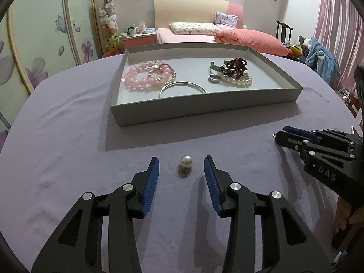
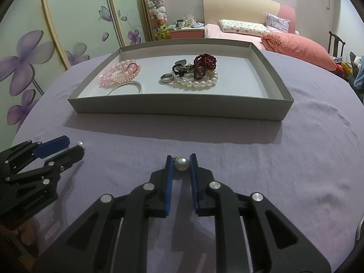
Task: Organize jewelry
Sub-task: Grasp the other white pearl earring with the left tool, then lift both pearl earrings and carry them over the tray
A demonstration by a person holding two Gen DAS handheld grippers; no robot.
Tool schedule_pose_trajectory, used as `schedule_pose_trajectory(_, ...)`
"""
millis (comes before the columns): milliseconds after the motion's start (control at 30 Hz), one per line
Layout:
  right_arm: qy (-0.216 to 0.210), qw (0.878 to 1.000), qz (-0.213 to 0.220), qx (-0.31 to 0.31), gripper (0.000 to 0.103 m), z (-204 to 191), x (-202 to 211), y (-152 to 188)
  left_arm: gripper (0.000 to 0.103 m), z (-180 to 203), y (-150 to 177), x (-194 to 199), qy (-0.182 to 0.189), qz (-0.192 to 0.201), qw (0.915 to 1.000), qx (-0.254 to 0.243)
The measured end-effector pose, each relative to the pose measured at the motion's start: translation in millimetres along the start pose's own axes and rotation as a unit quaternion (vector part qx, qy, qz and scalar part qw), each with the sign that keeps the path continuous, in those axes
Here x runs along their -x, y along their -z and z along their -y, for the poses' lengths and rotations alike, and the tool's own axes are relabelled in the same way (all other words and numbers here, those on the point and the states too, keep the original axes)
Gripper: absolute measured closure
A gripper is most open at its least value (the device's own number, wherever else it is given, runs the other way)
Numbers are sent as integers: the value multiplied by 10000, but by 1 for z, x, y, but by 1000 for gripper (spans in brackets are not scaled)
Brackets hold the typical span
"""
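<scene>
A pearl earring lies on the purple cloth between the fingers of my left gripper, which is open; the blue pads stand apart from the pearl on both sides. The right wrist view shows this same pearl at the left gripper's tips. My right gripper is shut on a second pearl earring, low over the cloth. In the left wrist view the right gripper shows at the right edge, its pearl hidden. Behind both grippers stands a grey tray.
The tray holds pink bead bracelets, a silver bangle, a ring, a white pearl bracelet and dark red beads. The purple cloth covers a round table. Beyond are a bed and a flowered wardrobe.
</scene>
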State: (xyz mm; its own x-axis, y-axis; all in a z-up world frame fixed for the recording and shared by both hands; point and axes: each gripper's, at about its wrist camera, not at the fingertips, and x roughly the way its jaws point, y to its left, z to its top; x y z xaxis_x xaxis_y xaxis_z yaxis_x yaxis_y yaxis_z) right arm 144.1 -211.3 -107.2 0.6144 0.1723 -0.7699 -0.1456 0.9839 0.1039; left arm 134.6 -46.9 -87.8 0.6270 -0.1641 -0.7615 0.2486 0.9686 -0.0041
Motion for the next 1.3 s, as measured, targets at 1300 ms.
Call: schedule_pose_trajectory(1300,127,9999,-4,57,86,-4,1,5,89,-14,3,-2,-457,-145,9986,211)
